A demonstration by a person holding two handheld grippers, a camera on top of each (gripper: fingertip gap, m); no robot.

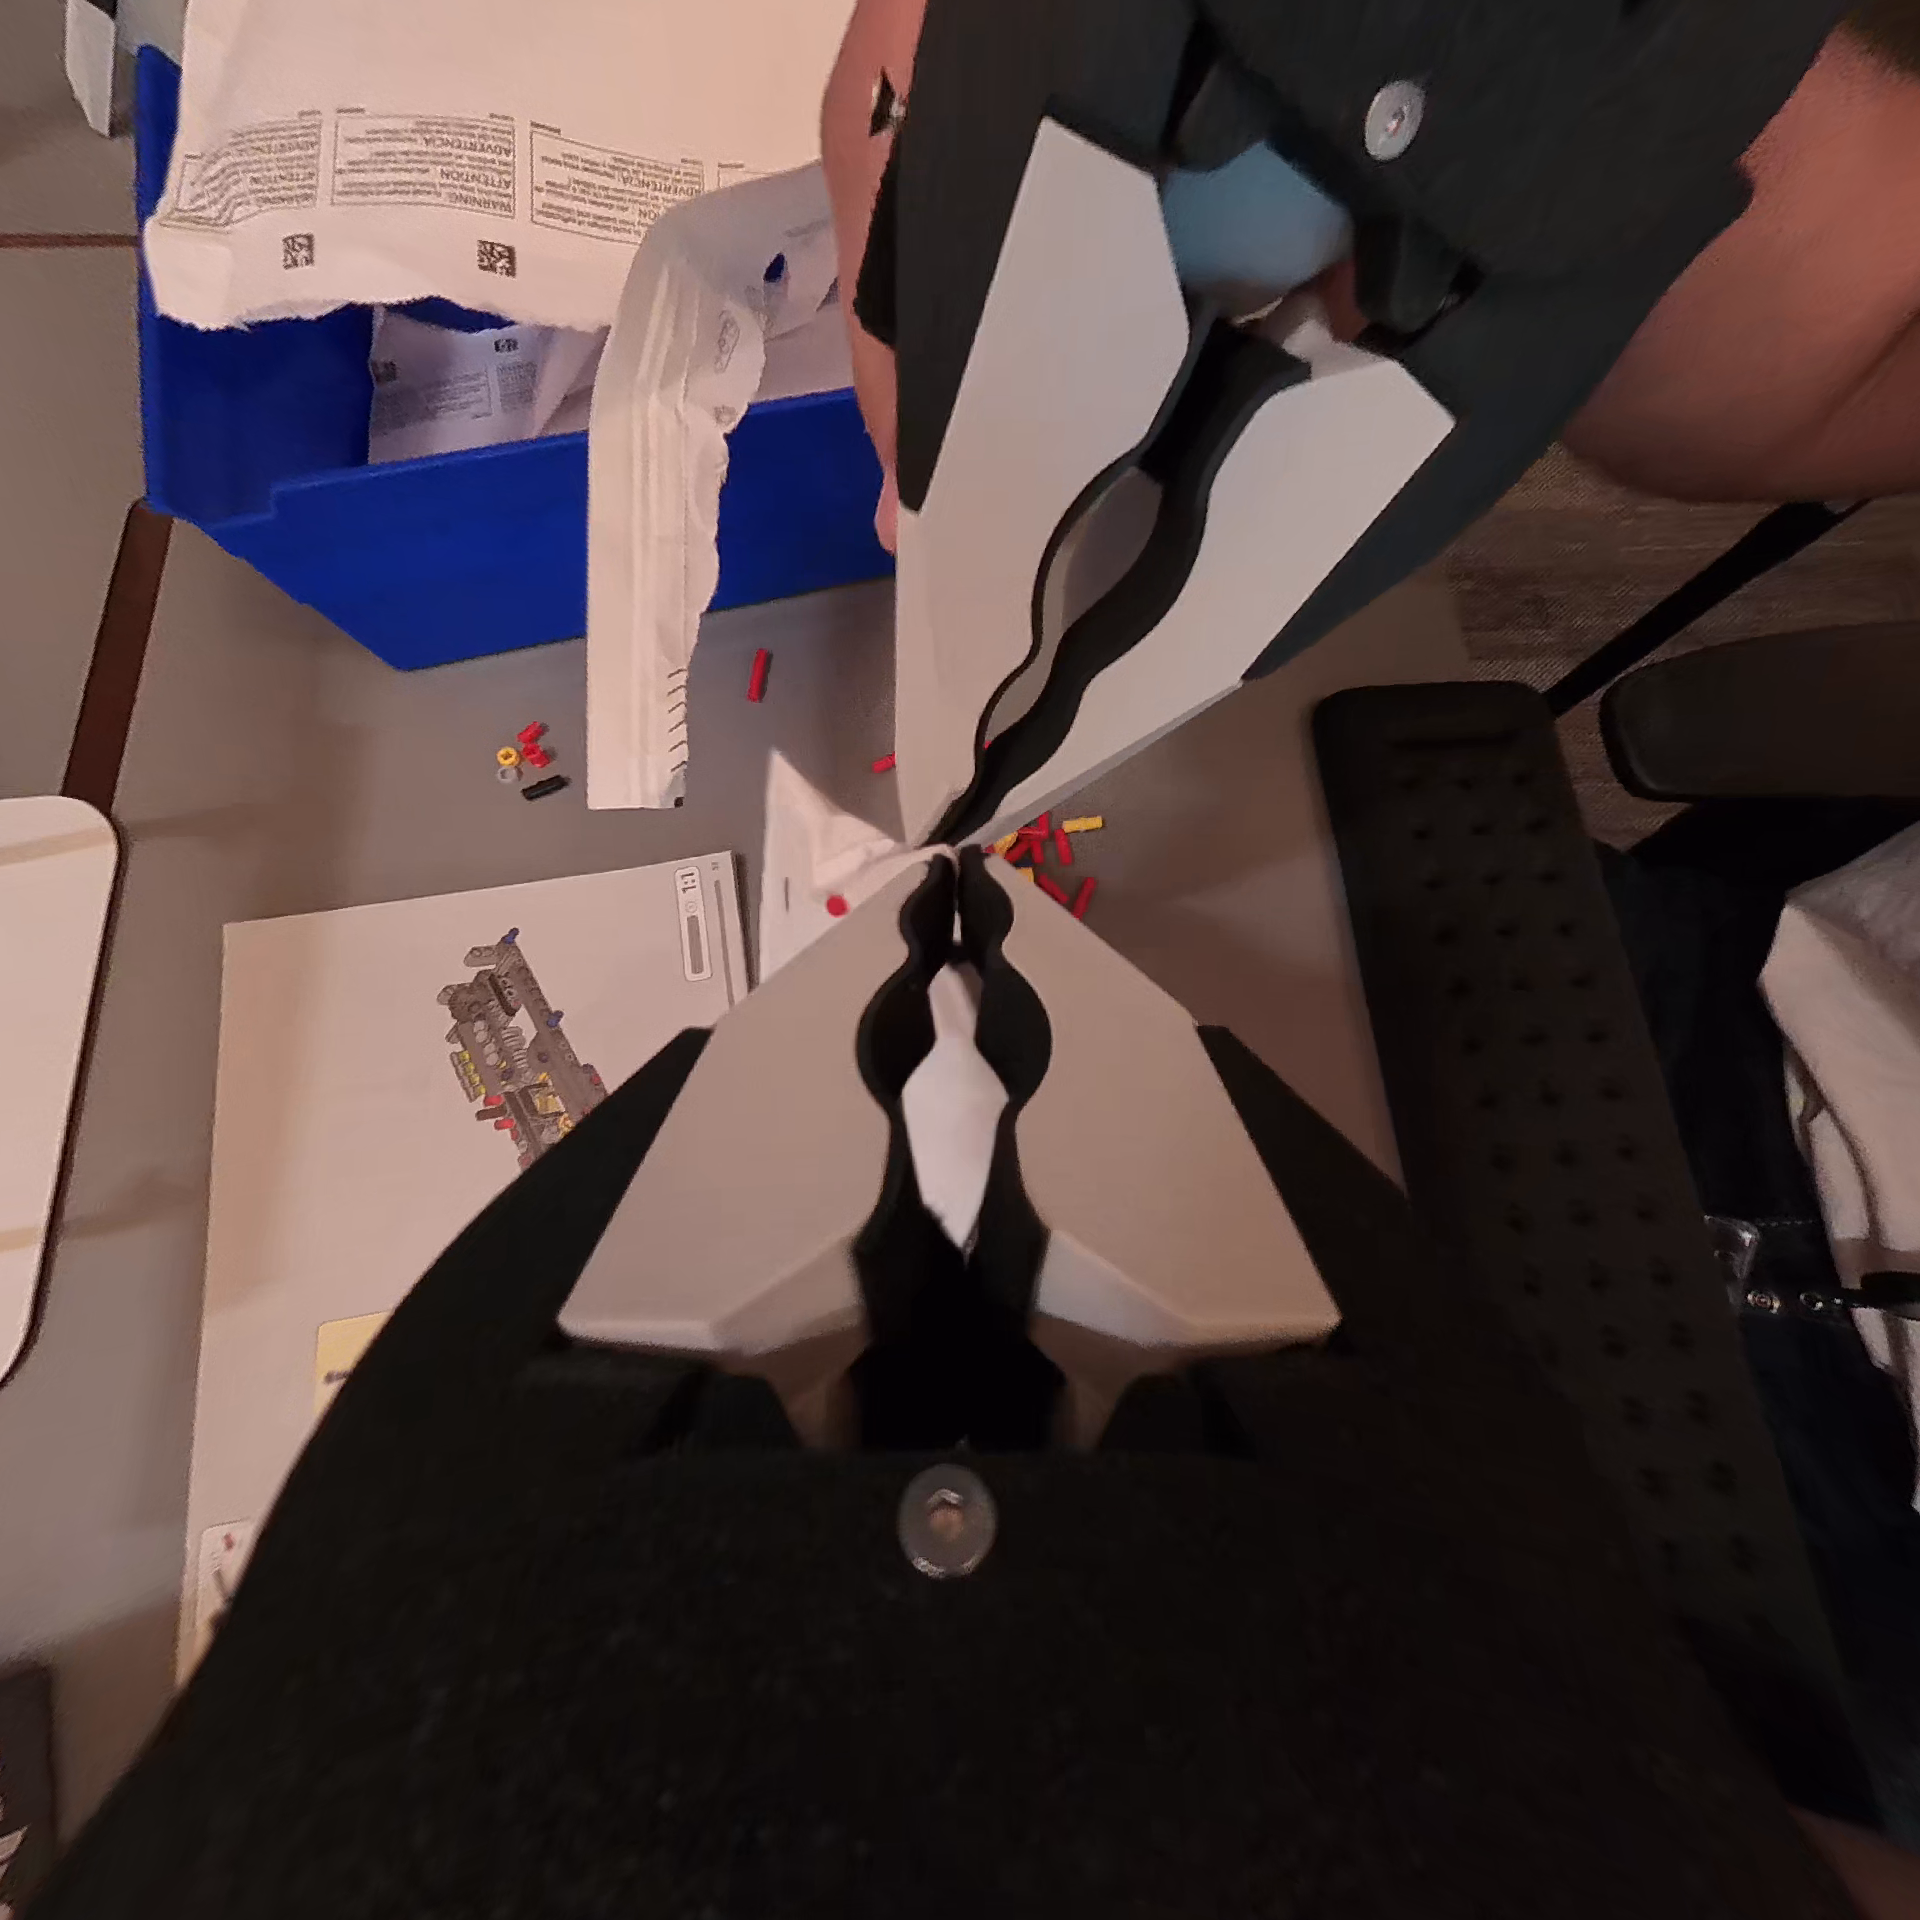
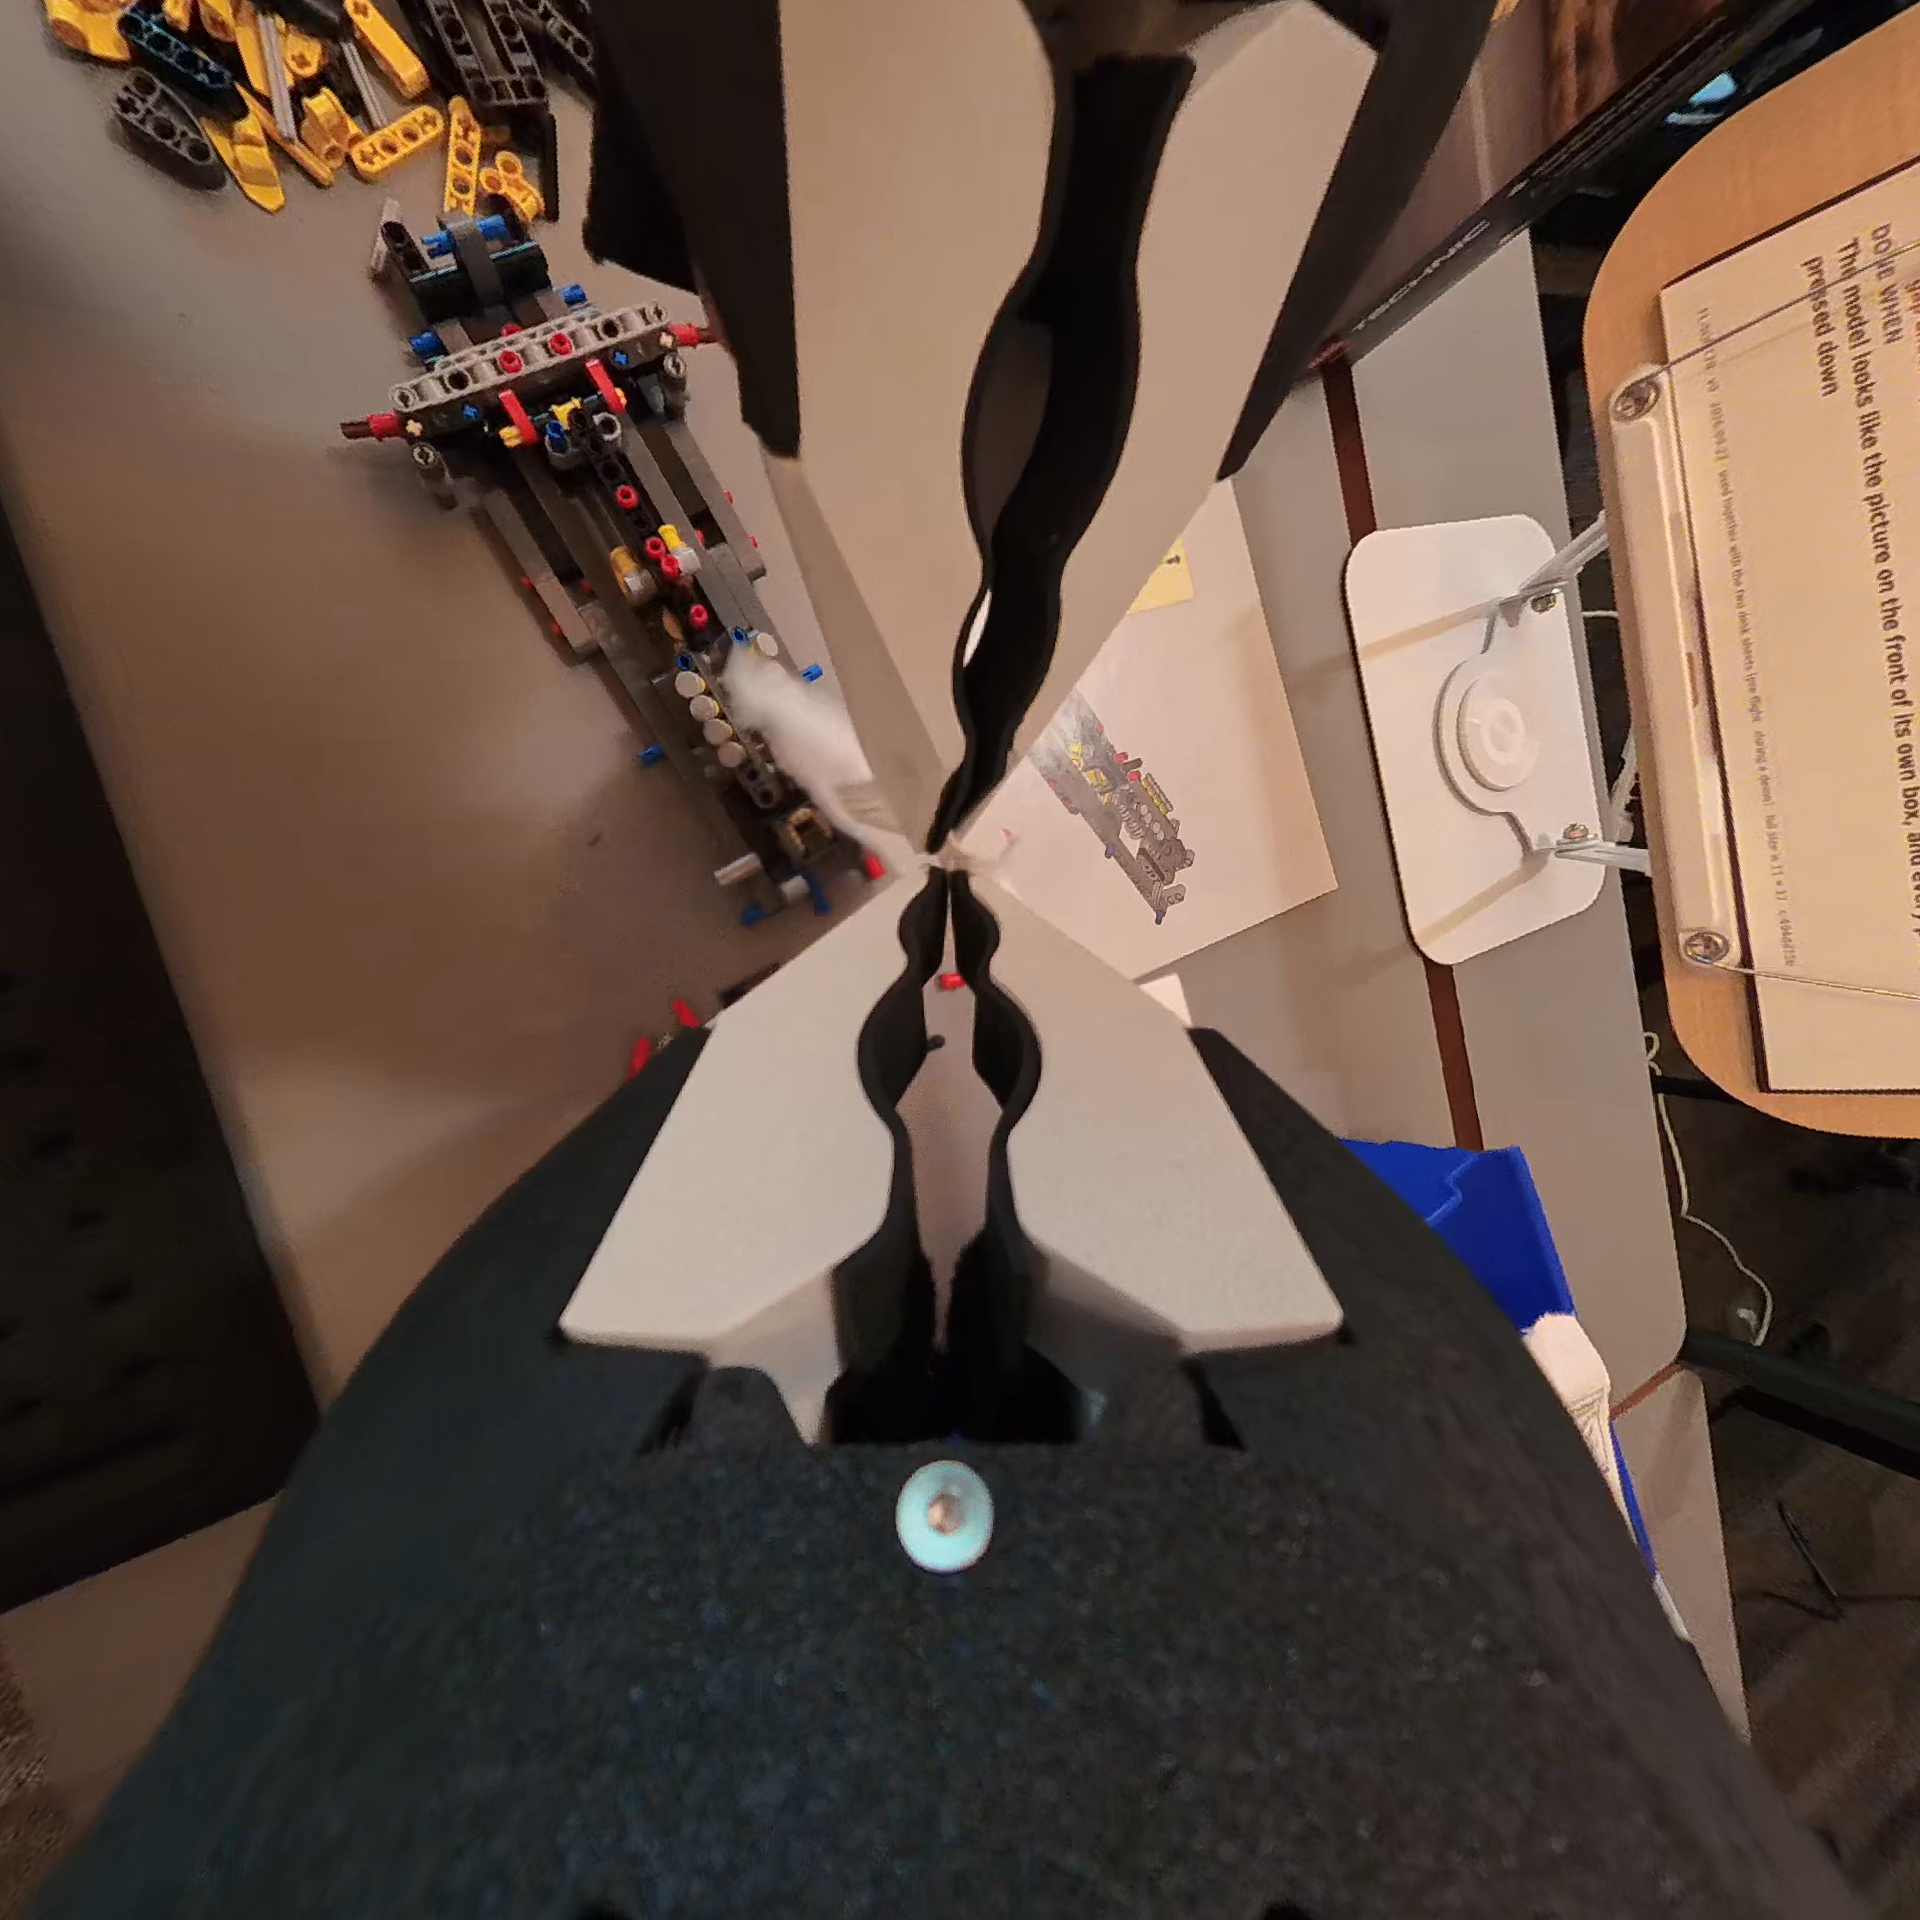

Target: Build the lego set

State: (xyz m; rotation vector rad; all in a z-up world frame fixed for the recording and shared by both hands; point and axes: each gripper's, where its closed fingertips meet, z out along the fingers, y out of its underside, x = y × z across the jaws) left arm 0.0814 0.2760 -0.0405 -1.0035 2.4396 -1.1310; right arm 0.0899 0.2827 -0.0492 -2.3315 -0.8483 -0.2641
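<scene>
My left gripper [image 1: 951, 862] is shut on a small white paper bag [image 1: 821, 862], whose paper also shows between its fingers. My right gripper [image 1: 940, 831] comes in from above and meets it tip to tip, shut on the same crumpled edge of the bag. In the right wrist view my right gripper [image 2: 945, 873] pinches a white scrap of the bag [image 2: 790, 727], with the left gripper [image 2: 951, 831] opposite. Red and yellow pins [image 1: 1049, 852] lie on the table under the tips. The partly built grey model [image 2: 592, 540] lies to the left.
An instruction booklet [image 1: 468, 1039] lies on the table. A blue bin [image 1: 468, 551] holds torn white bags [image 1: 468, 156]; another bag [image 1: 644, 623] hangs out of it. Small loose parts [image 1: 530, 758] lie nearby, and a yellow and black parts pile [image 2: 312, 104] at the back. A black chair [image 1: 1507, 1039] stands at the right. Both grippers' tips are close together, under 4 cm apart. The partly built grey model [image 2: 592, 540] is about 20 cm from both grippers' fingertips.
</scene>
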